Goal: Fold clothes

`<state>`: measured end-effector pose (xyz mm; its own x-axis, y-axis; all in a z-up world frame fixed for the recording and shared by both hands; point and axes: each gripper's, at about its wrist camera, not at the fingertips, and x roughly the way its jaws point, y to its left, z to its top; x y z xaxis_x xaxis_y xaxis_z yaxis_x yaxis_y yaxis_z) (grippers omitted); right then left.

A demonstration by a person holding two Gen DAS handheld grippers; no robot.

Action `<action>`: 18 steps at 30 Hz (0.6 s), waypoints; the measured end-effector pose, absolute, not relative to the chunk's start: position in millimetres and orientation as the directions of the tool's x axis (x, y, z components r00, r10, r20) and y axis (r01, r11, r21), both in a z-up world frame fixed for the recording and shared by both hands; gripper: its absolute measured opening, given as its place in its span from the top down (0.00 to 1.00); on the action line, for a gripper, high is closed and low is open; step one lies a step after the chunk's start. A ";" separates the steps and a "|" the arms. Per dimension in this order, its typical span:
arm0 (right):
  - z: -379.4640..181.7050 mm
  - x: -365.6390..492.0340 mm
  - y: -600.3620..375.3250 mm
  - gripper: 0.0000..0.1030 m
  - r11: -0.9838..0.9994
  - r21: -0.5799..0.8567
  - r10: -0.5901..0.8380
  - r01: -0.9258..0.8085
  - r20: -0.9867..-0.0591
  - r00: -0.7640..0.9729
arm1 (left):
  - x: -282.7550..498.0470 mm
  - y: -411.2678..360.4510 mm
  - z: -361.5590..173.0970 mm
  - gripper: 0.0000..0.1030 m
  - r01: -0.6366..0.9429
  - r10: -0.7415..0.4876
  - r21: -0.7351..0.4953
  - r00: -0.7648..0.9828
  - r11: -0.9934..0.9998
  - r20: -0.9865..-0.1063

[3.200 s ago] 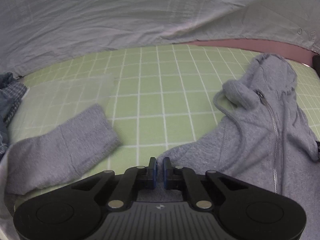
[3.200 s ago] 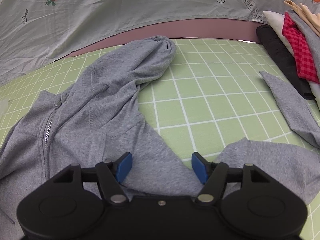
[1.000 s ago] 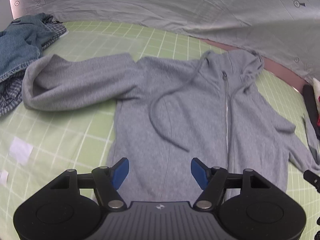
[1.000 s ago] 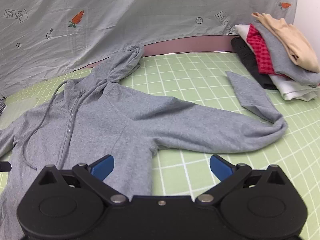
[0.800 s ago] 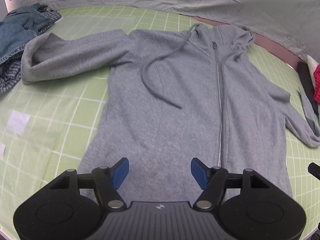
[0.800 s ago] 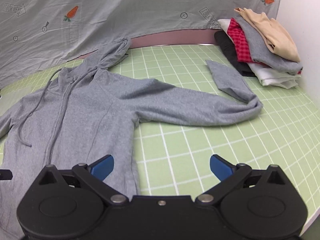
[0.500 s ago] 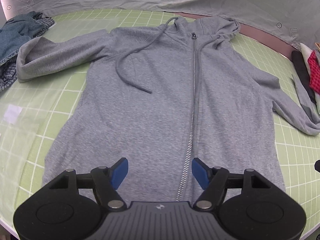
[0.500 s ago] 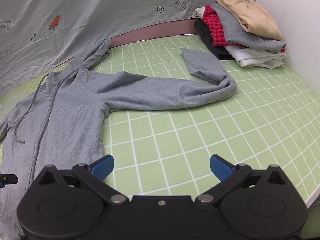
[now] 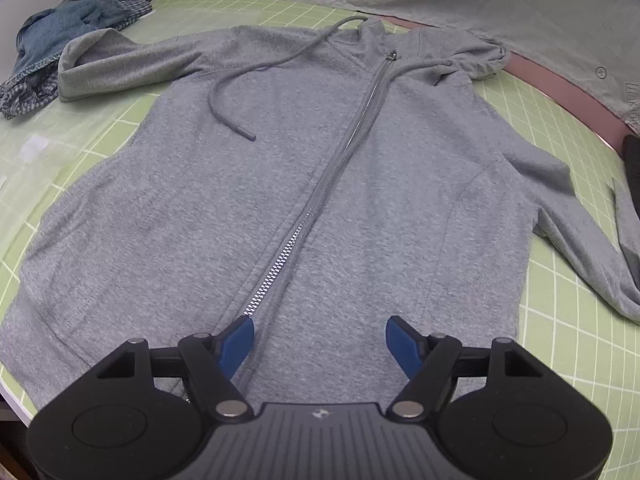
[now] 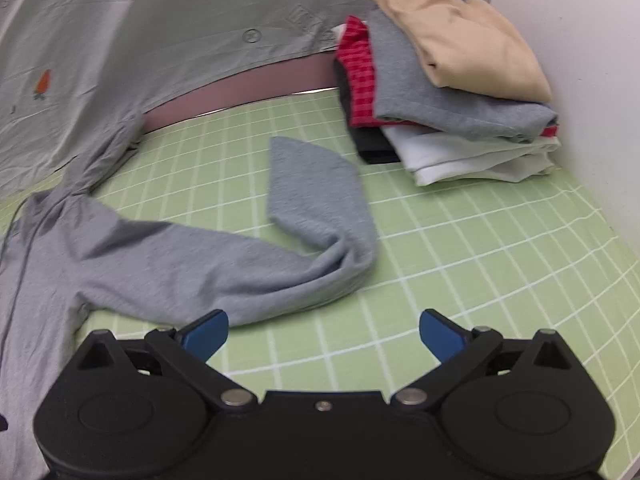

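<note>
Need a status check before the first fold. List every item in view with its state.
grey hoodie: spread flat, zipped, unfolded
right sleeve: bent back on itself
left sleeve: stretched out, cuff doubled over
clothes stack: folded
blue clothes: crumpled
left gripper: open, empty
right gripper: open, empty

The grey cloth backdrop (image 10: 192, 28) is showing printed carrots and circled marks. Its boxed lettering is staying too blurred to read.

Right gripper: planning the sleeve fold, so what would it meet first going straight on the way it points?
Probably the bare green mat, just past the hoodie sleeve; depth is unclear.
</note>
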<state>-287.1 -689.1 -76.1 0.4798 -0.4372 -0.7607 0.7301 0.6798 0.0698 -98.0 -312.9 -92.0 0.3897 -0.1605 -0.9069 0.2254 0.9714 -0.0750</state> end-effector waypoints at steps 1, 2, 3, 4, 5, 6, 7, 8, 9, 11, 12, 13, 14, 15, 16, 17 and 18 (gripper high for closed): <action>-77.1 -287.6 -702.1 0.01 0.660 0.079 -0.448 0.747 -0.756 0.476 | -95.4 -316.5 -94.2 0.28 0.221 -0.152 -0.068 0.388 0.973 -0.909; -79.2 -286.1 -715.3 0.02 0.640 0.085 -0.457 0.763 -0.757 0.467 | -92.9 -320.6 -95.7 0.27 0.215 -0.139 -0.057 0.391 0.975 -0.910; -81.8 -283.3 -728.6 0.07 0.620 0.088 -0.463 0.780 -0.761 0.454 | -90.5 -324.7 -97.1 0.25 0.210 -0.126 -0.044 0.396 0.977 -0.909; -84.7 -279.2 -741.1 0.10 0.607 0.091 -0.464 0.790 -0.766 0.444 | -88.0 -328.9 -98.4 0.24 0.205 -0.113 -0.031 0.401 0.978 -0.909; -87.9 -273.9 -751.7 0.14 0.603 0.098 -0.457 0.792 -0.771 0.443 | -85.3 -332.4 -99.4 0.23 0.203 -0.100 -0.018 0.403 0.979 -0.910; -91.0 -268.1 -761.5 0.17 0.603 0.106 -0.448 0.791 -0.775 0.446 | -82.5 -335.7 -100.2 0.23 0.201 -0.088 -0.006 0.403 0.980 -0.911; -94.5 -261.9 -768.9 0.20 0.609 0.112 -0.439 0.786 -0.777 0.451 | -80.7 -337.8 -101.5 0.22 0.201 -0.079 0.004 0.403 0.980 -0.912; -98.5 -255.2 -773.8 0.24 0.619 0.111 -0.431 0.778 -0.780 0.454 | -80.0 -340.4 -102.7 0.20 0.206 -0.070 0.016 0.404 0.978 -0.912; -102.6 -248.4 -778.0 0.28 0.630 0.107 -0.423 0.769 -0.783 0.456 | -79.5 -343.3 -103.9 0.18 0.212 -0.061 0.029 0.405 0.977 -0.912; -110.9 -237.2 -784.1 0.31 0.645 0.122 -0.398 0.754 -0.789 0.468 | -78.7 -346.1 -105.0 0.16 0.215 -0.048 0.045 0.407 0.976 -0.912; -114.7 -233.5 -786.3 0.31 0.650 0.143 -0.380 0.746 -0.789 0.482 | -78.0 -347.2 -105.5 0.14 0.214 -0.038 0.054 0.407 0.975 -0.912; -118.0 -229.7 -787.3 0.32 0.656 0.158 -0.364 0.738 -0.790 0.493 | -77.2 -348.3 -106.1 0.10 0.213 -0.029 0.064 0.408 0.975 -0.913; -121.2 -225.5 -787.8 0.36 0.664 0.169 -0.349 0.728 -0.791 0.502 | -76.0 -348.9 -107.0 0.08 0.209 -0.017 0.075 0.407 0.975 -0.913; -123.7 -221.4 -787.3 0.38 0.672 0.166 -0.342 0.721 -0.795 0.502 | -74.9 -349.3 -107.5 0.06 0.210 -0.012 0.080 0.406 0.974 -0.914; -124.8 -218.1 -785.9 0.39 0.682 0.150 -0.348 0.715 -0.794 0.498 | -73.9 -349.8 -107.8 0.05 0.212 -0.009 0.084 0.405 0.974 -0.914; -124.9 -215.3 -784.8 0.41 0.692 0.136 -0.352 0.709 -0.794 0.496 | -73.5 -350.3 -107.8 0.05 0.215 -0.008 0.086 0.405 0.973 -0.914; -124.9 -213.9 -784.3 0.43 0.699 0.134 -0.351 0.703 -0.792 0.500 | -73.0 -351.0 -107.7 0.05 0.220 -0.005 0.092 0.406 0.971 -0.914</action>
